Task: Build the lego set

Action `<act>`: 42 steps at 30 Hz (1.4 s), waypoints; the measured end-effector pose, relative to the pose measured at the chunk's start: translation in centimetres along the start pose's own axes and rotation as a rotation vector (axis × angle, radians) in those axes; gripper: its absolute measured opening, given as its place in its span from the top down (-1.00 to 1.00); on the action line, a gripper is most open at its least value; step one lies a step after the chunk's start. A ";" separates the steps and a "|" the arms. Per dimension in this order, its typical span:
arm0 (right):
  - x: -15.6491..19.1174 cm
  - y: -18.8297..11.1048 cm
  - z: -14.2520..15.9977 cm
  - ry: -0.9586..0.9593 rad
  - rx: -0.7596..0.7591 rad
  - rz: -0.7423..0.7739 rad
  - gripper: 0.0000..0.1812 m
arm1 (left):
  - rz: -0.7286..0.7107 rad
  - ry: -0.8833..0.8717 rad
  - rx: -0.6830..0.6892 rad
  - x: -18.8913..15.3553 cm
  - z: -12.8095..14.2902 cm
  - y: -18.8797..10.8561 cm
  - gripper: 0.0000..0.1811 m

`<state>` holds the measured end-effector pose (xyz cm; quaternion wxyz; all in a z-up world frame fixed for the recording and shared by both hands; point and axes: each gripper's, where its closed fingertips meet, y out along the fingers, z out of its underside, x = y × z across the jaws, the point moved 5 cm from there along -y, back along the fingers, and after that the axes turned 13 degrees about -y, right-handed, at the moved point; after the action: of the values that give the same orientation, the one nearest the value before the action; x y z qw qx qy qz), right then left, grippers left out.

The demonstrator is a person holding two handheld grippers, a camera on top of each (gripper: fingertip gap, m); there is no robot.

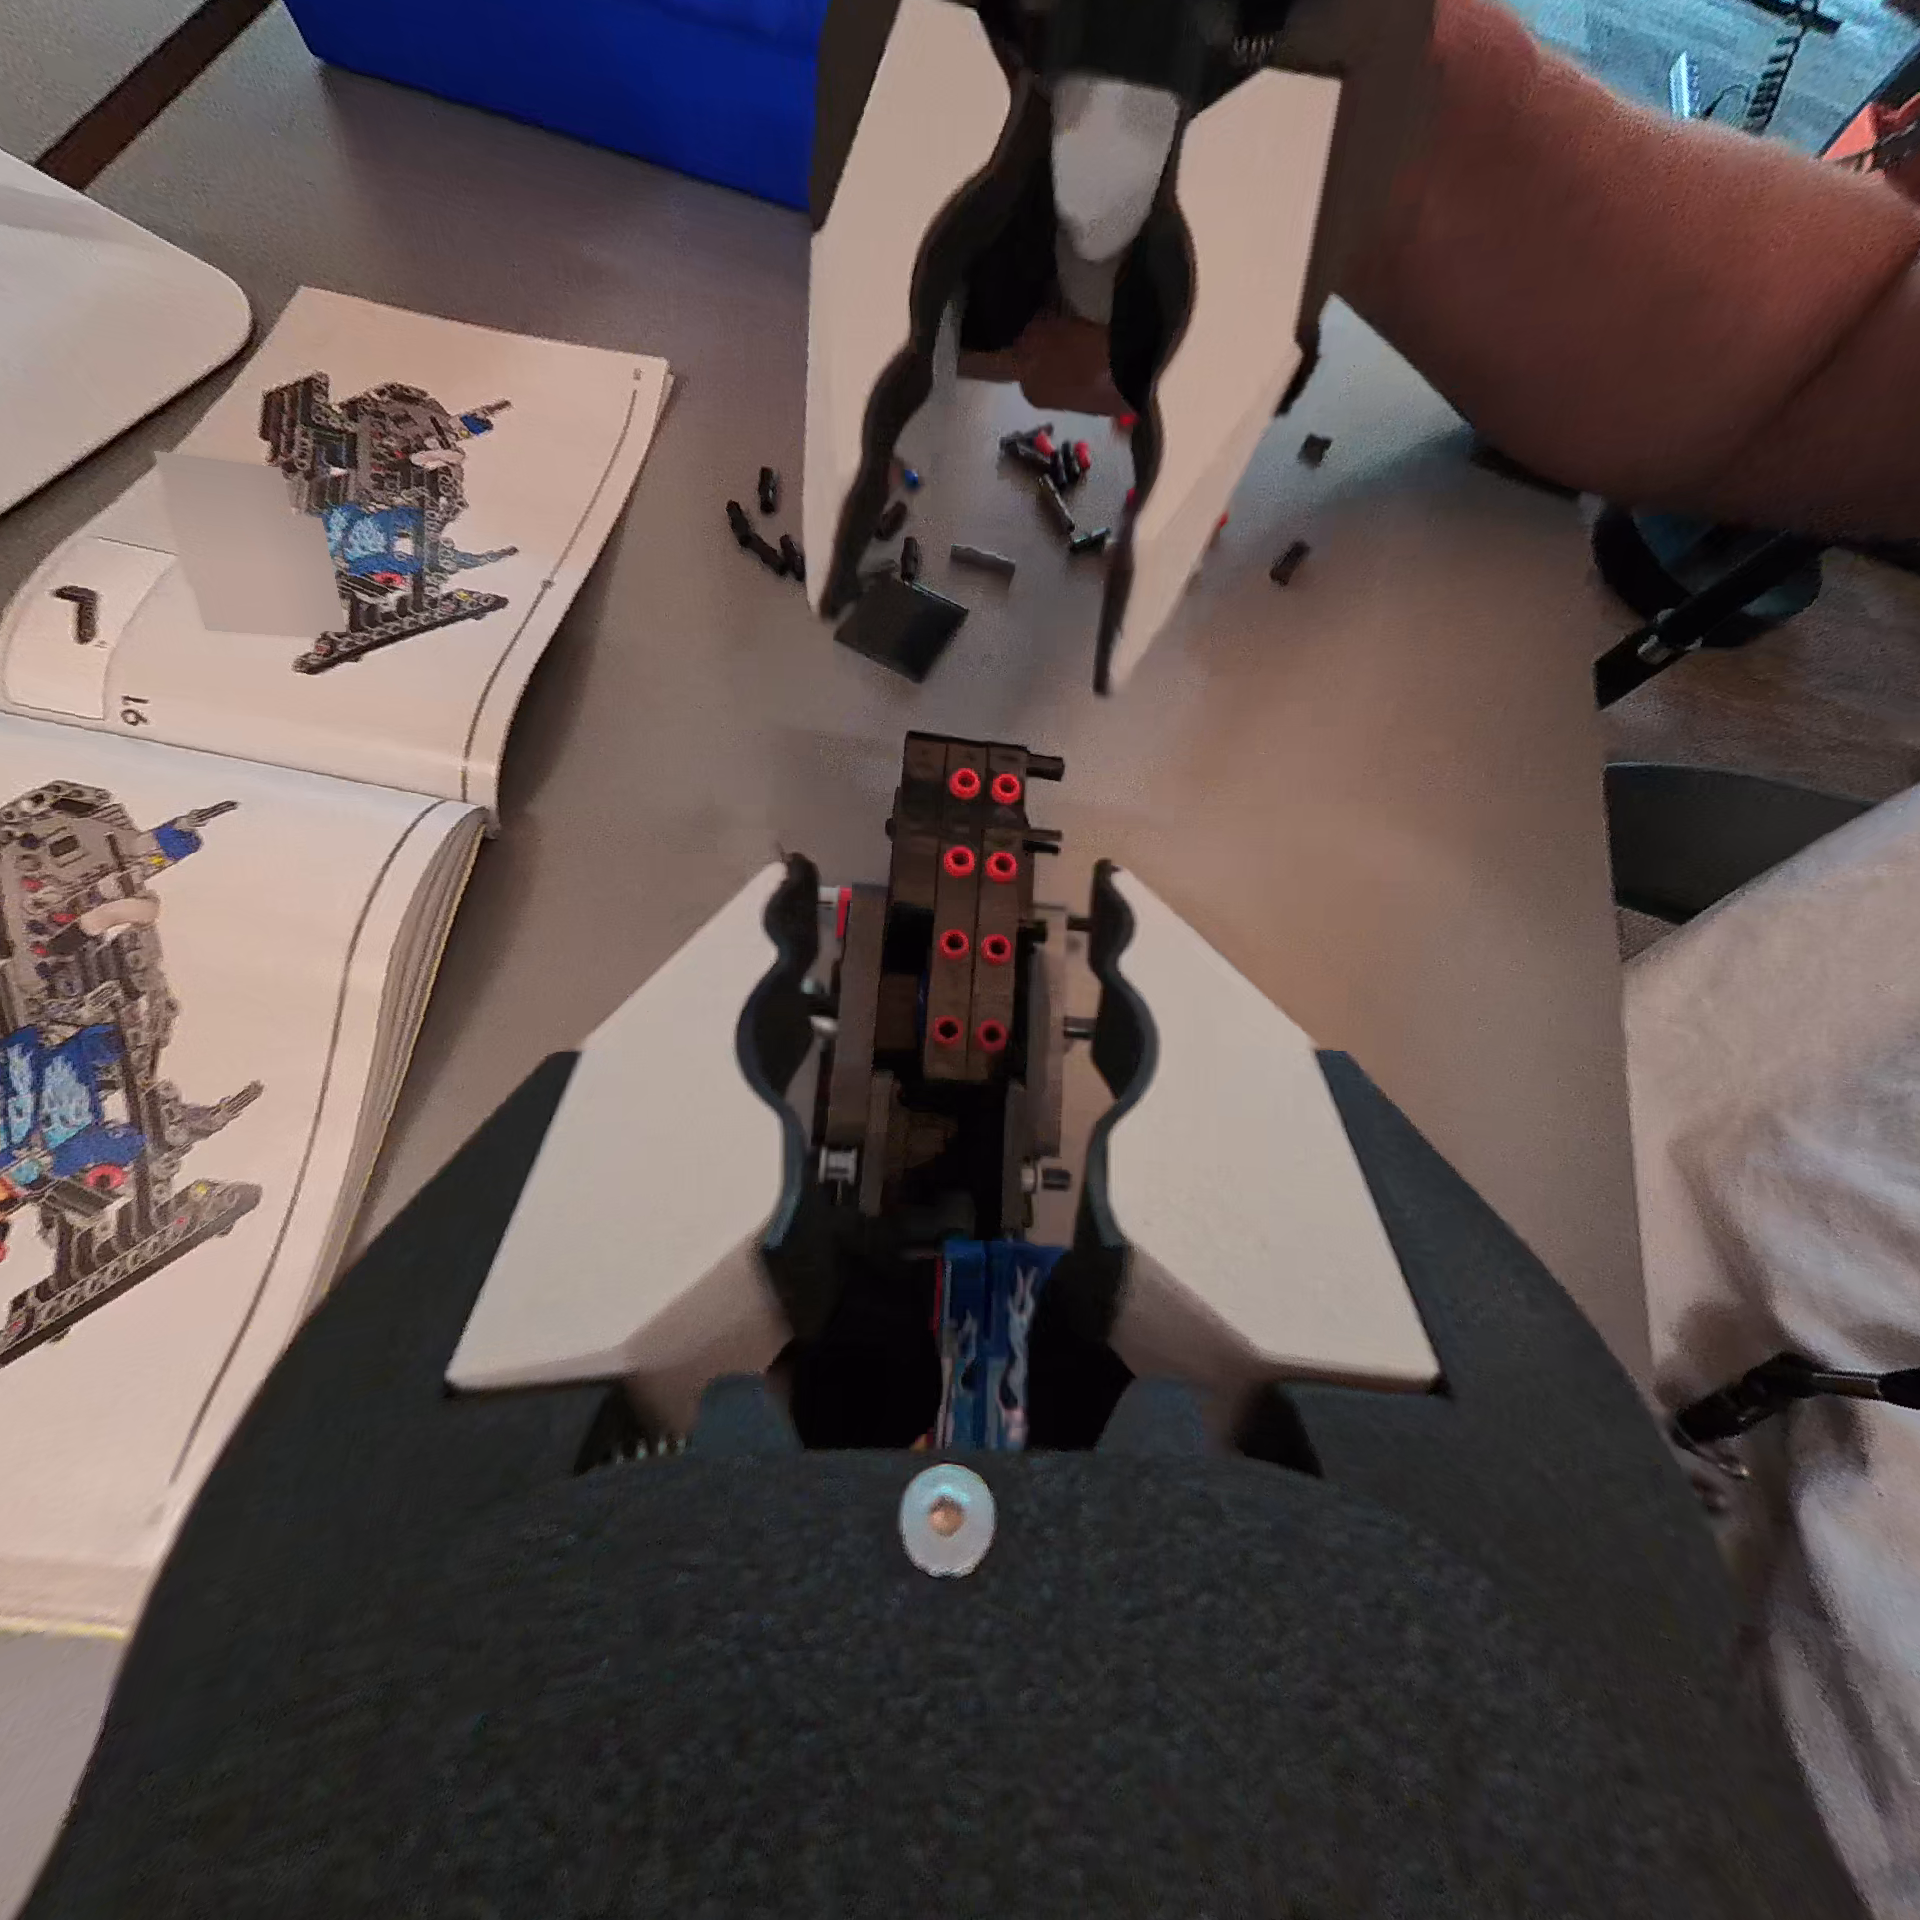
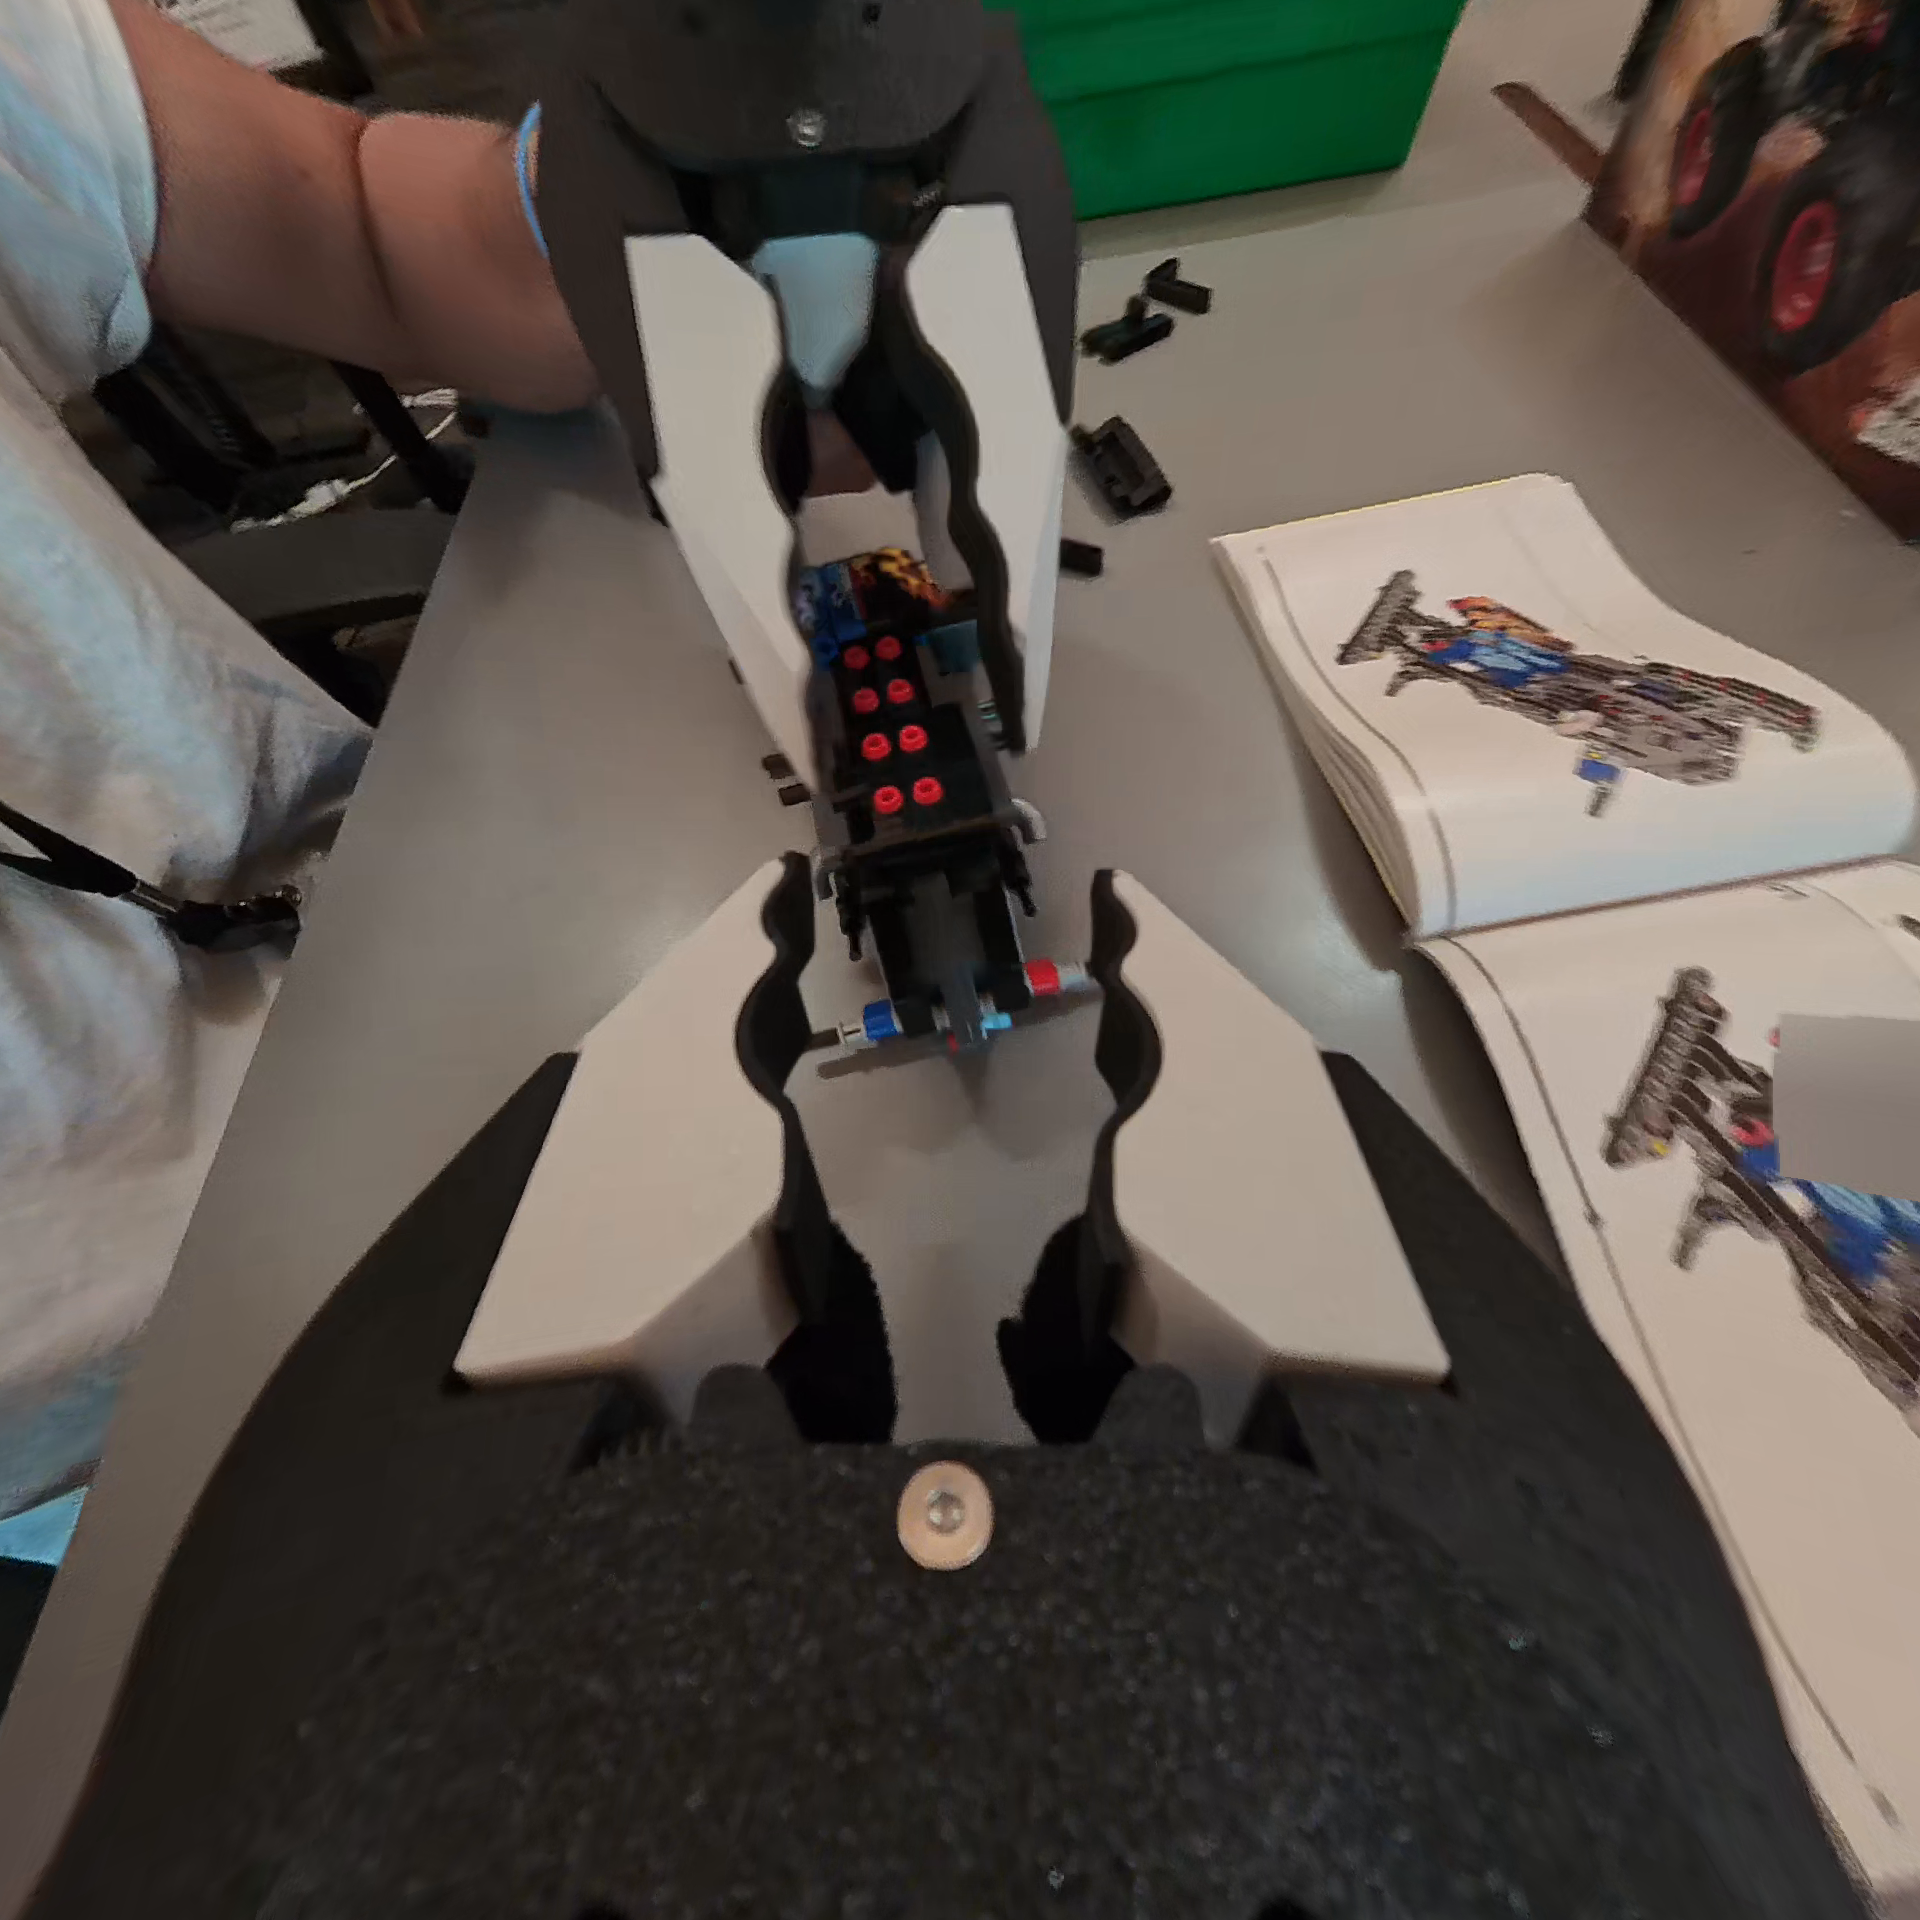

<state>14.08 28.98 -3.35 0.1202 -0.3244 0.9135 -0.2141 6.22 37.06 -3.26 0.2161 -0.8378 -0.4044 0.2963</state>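
The lego model (image 1: 971, 904) is a long black build with two rows of red pins and a blue flame-printed part at its rear. My left gripper (image 1: 948, 868) is shut on its sides and holds it over the grey table (image 1: 1299, 831). In the right wrist view the model (image 2: 899, 748) points toward me, with a cross axle with one red and one blue end (image 2: 961, 1013) at its near tip. The left gripper (image 2: 904, 753) holds the far half. My right gripper (image 2: 951, 873) is open, its fingers on either side of the axle end. It also shows in the left wrist view (image 1: 966, 644).
An open instruction booklet (image 1: 312, 644) (image 2: 1558, 727) lies beside the work area. Small loose black and red pieces (image 1: 1049, 478) and a black panel (image 1: 899, 623) lie beyond the model. A blue bin (image 1: 571, 73), a green bin (image 2: 1226, 94) and the set's box (image 2: 1787, 208) stand at the table edges.
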 end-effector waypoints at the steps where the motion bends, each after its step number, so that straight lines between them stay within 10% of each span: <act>1: -0.4 -1.0 0.0 0.019 -0.006 0.039 0.40 | 0.004 -0.006 -0.018 -0.1 -0.1 -1.1 0.38; 13: -6.6 -8.6 8.0 0.334 0.271 0.789 0.52 | -0.421 -0.005 -0.485 8.1 4.4 -12.4 0.69; 33: -6.2 -7.0 8.2 0.293 0.261 0.753 0.68 | -0.633 -0.044 -0.483 11.6 5.6 -19.5 0.72; 42: -6.1 -7.4 7.8 0.292 0.236 0.761 0.70 | -0.806 -0.082 -0.132 13.5 9.7 -23.4 0.78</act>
<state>25.55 25.33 -6.19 0.0965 0.0857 0.9448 -0.3011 -6.43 62.67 -0.63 0.2442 -0.6119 -0.7267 0.1947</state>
